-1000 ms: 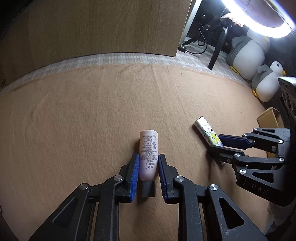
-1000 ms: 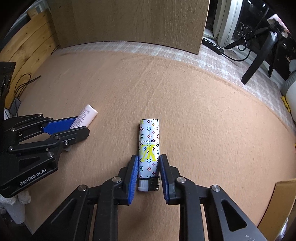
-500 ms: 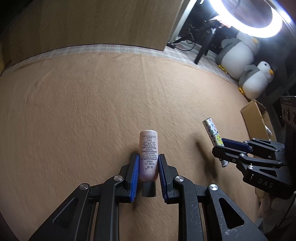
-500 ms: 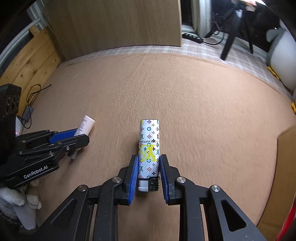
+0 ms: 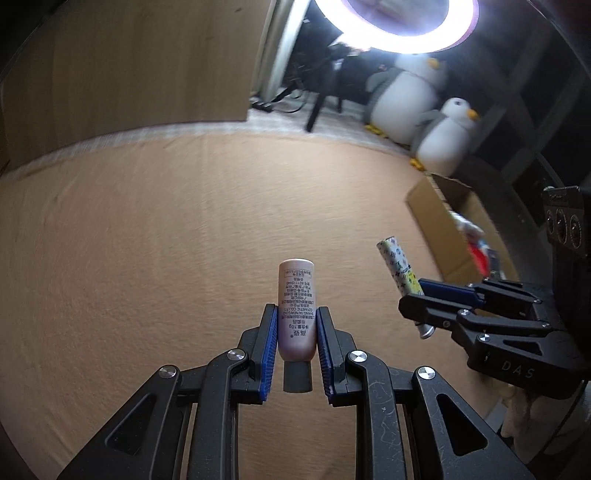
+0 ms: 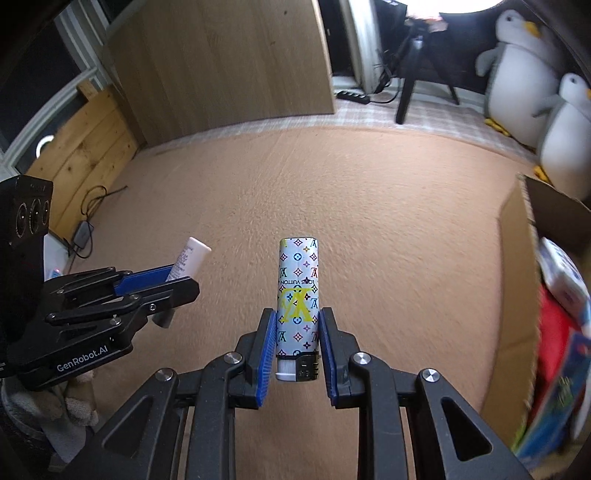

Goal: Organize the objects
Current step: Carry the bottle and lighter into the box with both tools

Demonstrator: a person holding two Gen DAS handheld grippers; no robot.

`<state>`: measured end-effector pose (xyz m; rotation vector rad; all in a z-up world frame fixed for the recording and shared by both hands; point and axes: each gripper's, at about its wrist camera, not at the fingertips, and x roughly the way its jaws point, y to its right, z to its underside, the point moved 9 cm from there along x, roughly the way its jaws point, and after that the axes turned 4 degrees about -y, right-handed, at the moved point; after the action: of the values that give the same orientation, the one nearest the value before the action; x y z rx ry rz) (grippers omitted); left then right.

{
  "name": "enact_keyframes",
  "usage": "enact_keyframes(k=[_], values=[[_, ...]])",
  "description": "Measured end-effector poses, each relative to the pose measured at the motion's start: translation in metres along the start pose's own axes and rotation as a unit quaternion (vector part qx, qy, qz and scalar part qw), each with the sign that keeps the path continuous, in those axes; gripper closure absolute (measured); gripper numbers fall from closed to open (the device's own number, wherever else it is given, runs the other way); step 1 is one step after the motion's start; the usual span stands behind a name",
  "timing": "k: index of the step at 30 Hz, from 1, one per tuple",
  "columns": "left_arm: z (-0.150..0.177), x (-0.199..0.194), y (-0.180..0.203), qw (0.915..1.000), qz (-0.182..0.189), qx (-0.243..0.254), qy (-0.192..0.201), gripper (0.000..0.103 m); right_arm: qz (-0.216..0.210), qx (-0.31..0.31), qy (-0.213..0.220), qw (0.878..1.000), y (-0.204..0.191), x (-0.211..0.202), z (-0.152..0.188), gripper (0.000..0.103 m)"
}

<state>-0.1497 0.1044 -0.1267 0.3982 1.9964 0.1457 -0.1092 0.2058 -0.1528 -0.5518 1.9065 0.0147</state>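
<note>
My left gripper (image 5: 296, 334) is shut on a small pale pink cosmetic tube (image 5: 296, 302) with a dark grey cap at the near end; it hangs above the tan carpet. My right gripper (image 6: 297, 334) is shut on a white lighter (image 6: 297, 295) printed with coloured monogram marks, its metal head at the near end. In the left wrist view the right gripper (image 5: 424, 301) appears at the right with the lighter (image 5: 397, 266) sticking up from it. The right wrist view shows the left gripper (image 6: 162, 284) at the left, holding the tube (image 6: 188, 260).
An open cardboard box (image 5: 439, 221) with several colourful items stands at the right, its wall (image 6: 517, 295) close to the lighter. Two plush penguins (image 6: 543, 92) sit behind it. A wooden panel (image 6: 221, 62), a ring light (image 5: 395, 26) and cables lie beyond the carpet.
Both grippers have risen and swung right toward the cardboard box, each keeping its object. The box and penguins have come much further into view.
</note>
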Motion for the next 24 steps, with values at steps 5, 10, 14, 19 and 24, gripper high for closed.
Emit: enact_keyframes(k=[5,10,14,19,24], values=[[-0.004,-0.008,0.031,0.9996,0.011,0.024,0.009,0.081,0.002,0.018,0.014,1.0,0.016,-0.027,0.016,0.082],[-0.006,-0.013,0.062,0.9985,0.024,0.048,0.013,0.081,0.008,0.041,0.029,0.999,0.034,-0.05,0.032,0.082],[-0.011,-0.011,0.086,0.9972,0.036,0.064,0.013,0.081,0.021,0.061,0.042,0.997,0.057,-0.07,0.045,0.082],[-0.02,-0.005,0.12,0.9947,0.055,0.086,0.012,0.081,0.038,0.086,0.056,0.994,0.085,-0.092,0.06,0.082],[-0.031,0.01,0.159,0.9915,0.072,0.108,0.005,0.081,0.053,0.115,0.07,0.989,0.118,-0.111,0.073,0.082]])
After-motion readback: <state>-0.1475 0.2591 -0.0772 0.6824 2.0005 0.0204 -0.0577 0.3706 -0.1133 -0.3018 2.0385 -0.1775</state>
